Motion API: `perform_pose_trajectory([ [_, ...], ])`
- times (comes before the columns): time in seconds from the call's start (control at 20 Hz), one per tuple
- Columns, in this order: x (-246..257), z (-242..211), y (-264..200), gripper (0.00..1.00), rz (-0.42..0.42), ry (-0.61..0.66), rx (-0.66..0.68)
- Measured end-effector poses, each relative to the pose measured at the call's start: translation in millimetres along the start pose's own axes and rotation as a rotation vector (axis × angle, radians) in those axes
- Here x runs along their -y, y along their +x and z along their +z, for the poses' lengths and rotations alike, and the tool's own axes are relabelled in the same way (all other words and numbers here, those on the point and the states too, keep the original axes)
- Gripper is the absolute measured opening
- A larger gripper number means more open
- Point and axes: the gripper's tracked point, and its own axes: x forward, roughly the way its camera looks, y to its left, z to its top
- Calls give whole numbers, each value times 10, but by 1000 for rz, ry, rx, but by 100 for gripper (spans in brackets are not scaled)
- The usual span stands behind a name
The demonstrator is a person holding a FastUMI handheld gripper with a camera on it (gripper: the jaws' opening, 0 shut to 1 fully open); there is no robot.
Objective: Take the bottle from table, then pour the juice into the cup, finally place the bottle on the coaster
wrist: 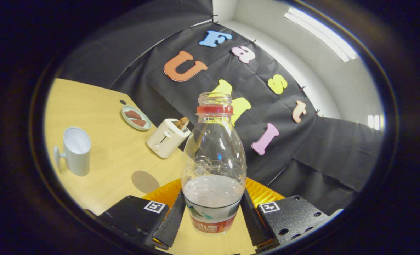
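A clear plastic bottle (213, 166) with a red neck ring and no cap stands upright between my fingers, with pale liquid in its lower part. My gripper (213, 212) is shut on the bottle, both black ribbed fingers (172, 217) pressing its labelled base. The view is tilted. A white mug (76, 150) with a handle stands on the wooden table (107, 156) off to the left, beyond the fingers. A round brown coaster (145, 181) lies flat on the table between the mug and the bottle, just ahead of my left finger.
A white toaster (167, 137) with toast in it stands behind the coaster, near the black cloth wall. Farther back lies a small plate (135, 118) with two brown pieces on it. An orange-yellow ribbed thing (261, 193) shows behind the bottle's base.
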Motion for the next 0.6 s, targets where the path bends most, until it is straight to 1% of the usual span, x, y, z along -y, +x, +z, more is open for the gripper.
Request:
perform_pose_trajectory([
  [0.2, -69, 165, 94, 81, -39, -166, 34],
  [0.35, -237, 219, 82, 81, -45, -337, 62],
  [0.45, -297, 296, 58, 81, -72, -457, 99],
  [0.5, -358, 341, 68, 81, -76, -492, 114],
  [0.6, -479, 322, 39, 81, -67, -524, 113],
])
